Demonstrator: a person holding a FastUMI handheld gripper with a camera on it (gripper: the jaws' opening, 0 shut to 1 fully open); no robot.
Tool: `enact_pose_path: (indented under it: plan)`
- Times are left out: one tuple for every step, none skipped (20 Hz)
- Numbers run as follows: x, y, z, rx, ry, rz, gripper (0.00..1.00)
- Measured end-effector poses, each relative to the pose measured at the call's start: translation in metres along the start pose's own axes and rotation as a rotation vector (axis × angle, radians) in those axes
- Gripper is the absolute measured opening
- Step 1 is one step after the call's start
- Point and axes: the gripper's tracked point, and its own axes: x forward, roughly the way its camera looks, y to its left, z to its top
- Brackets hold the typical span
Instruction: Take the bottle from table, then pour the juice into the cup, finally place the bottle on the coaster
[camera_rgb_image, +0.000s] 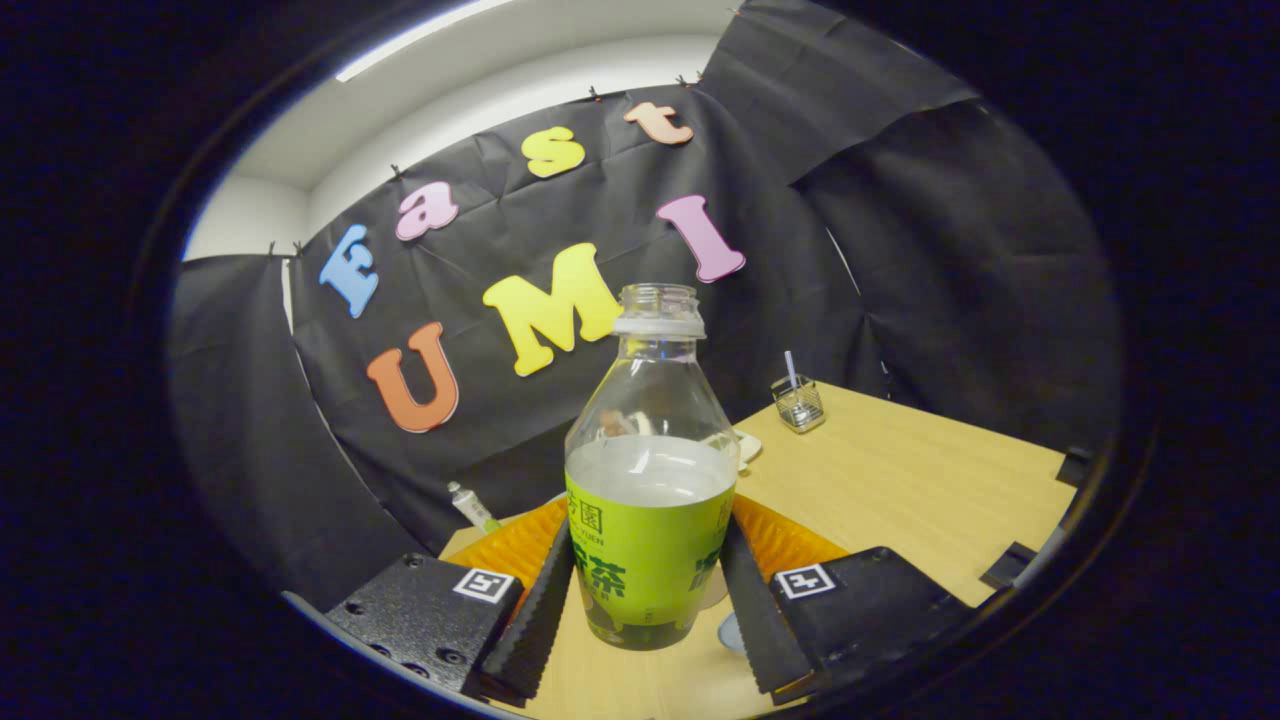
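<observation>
Clear plastic, uncapped and a bit over half full, the bottle (650, 470) sits between the jaws, which are narrowed onto its green label, one finger pressing each side; the gripper (645, 610) holds it upright, and whether its base rests on the worktop (900, 480) or hangs just over it I cannot tell.

Risks, as I judge them: the neck is open, so any quick tilt or jolt on the way to the cup would slop juice onto the wood. The label film looks slick, and the grip sits low on the body, so the bottle could twist or slide between the fingers once tipped.

An orange ribbed mat (790, 545), perhaps the coaster, lies just behind the bottle. A wire holder (798, 403) stands far right, and a small tube (470, 505) lies to the left.

Writing: the label carries dark green Chinese characters, among them 茶 (tea), with small Latin letters too fine to make out.
</observation>
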Motion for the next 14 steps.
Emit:
enact_pose_path:
  plan:
    - [0.003,0.003,-0.001,-0.043,0.015,-0.016,0.8]
    - [0.005,0.004,-0.003,-0.083,0.026,-0.035,0.8]
    - [0.007,0.008,-0.006,-0.116,0.04,-0.047,0.8]
    - [0.009,0.011,-0.009,-0.147,0.056,-0.056,0.81]
    - [0.015,0.015,-0.011,-0.176,0.065,-0.061,0.81]
    - [0.021,0.019,-0.014,-0.204,0.074,-0.065,0.81]
    - [0.028,0.022,-0.017,-0.237,0.077,-0.076,0.81]
    - [0.033,0.027,-0.02,-0.265,0.082,-0.08,0.81]
    - [0.038,0.033,-0.024,-0.294,0.082,-0.07,0.81]
    - [0.043,0.035,-0.027,-0.309,0.081,-0.07,0.81]
    - [0.05,0.035,-0.027,-0.313,0.074,-0.074,0.81]
    - [0.056,0.036,-0.029,-0.317,0.067,-0.075,0.81]
    - [0.06,0.035,-0.033,-0.321,0.06,-0.08,0.81]
    - [0.065,0.033,-0.035,-0.328,0.048,-0.095,0.81]
